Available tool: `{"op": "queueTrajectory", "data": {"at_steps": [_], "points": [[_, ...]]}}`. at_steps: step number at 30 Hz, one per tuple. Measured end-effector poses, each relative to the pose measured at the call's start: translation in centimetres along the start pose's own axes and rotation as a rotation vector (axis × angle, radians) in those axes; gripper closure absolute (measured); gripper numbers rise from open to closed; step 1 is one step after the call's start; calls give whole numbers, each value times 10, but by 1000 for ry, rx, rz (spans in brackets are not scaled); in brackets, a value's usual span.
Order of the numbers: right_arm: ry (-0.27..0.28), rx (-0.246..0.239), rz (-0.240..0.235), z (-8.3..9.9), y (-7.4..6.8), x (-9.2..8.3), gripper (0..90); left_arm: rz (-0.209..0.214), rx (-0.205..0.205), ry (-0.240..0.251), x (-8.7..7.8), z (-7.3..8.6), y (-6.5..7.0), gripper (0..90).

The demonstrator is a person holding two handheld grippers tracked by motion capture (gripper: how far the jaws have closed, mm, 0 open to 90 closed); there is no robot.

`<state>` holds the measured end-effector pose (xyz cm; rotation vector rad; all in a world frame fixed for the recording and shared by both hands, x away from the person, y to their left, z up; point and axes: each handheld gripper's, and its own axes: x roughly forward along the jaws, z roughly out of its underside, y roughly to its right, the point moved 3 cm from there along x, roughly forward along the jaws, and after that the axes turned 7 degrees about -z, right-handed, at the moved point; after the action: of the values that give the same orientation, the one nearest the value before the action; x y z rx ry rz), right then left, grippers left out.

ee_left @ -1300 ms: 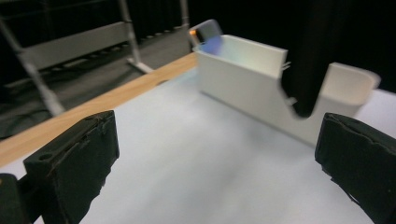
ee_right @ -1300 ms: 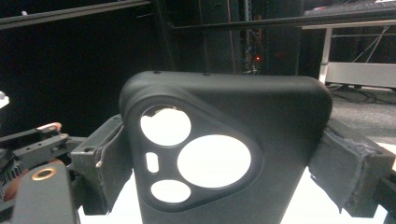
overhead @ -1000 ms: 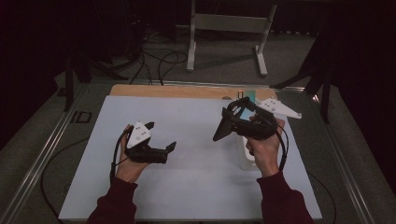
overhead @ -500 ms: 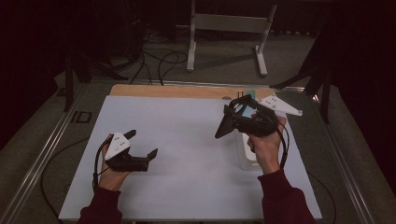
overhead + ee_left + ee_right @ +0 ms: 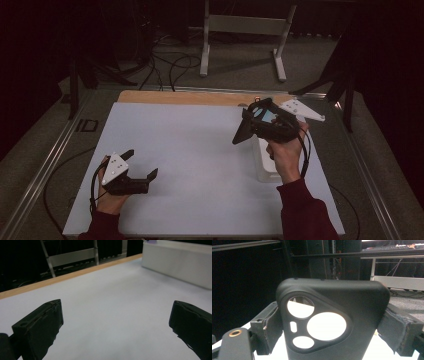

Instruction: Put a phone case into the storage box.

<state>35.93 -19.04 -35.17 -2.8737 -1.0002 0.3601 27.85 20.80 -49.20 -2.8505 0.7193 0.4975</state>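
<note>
The right gripper (image 5: 250, 131) is lifted off the bench (image 5: 200, 150), and its fingers (image 5: 265, 325) are clamped on a black phone case (image 5: 332, 320), one finger pressing each long edge. In the right gripper view the case stands upright between them, its camera cut-outs facing the lens and its upper end well above the fingertips. Squeezing the edges rather than the flat back probably keeps the soft shell from folding and leaves both faces free, which would suit either inspecting it or fitting it onto something. In the high view the case juts from the fingers toward the middle of the bench, tilted down to the left, with a bluish patch on its upper side that I cannot identify. Just below and behind these fingers sits a white box (image 5: 267, 160), partly hidden by the person's right hand (image 5: 285, 155); the case is held above it and apart from it. The left gripper (image 5: 141, 165) is low over the near left of the bench, well apart from the case, with its fingers (image 5: 40, 327) spread wide and nothing between them but bare white surface. The box's long wall lies ahead of them and to the right. The open, resting pose suggests that this hand is waiting to take or steady the case.
</note>
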Motion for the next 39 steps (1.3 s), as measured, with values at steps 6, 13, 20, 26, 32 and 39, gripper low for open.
{"op": "queueTrajectory", "data": {"at_steps": [6,13,20,26,32,39], "points": [[-4,7,24,1,8,2,139,-16,-10,8,-4,1,-4,0],[-23,10,51,2,18,9,139,-23,-12,0,-4,4,-5,0],[-35,16,68,1,24,19,139,-28,-23,9,-6,4,-7,0],[-38,10,79,-1,30,25,139,-25,-25,4,-5,4,-6,0],[-38,13,115,-3,42,28,140,-29,-32,13,-7,3,-8,0],[-40,-1,141,-6,51,35,140,-32,-40,19,-8,2,-10,0]]}}
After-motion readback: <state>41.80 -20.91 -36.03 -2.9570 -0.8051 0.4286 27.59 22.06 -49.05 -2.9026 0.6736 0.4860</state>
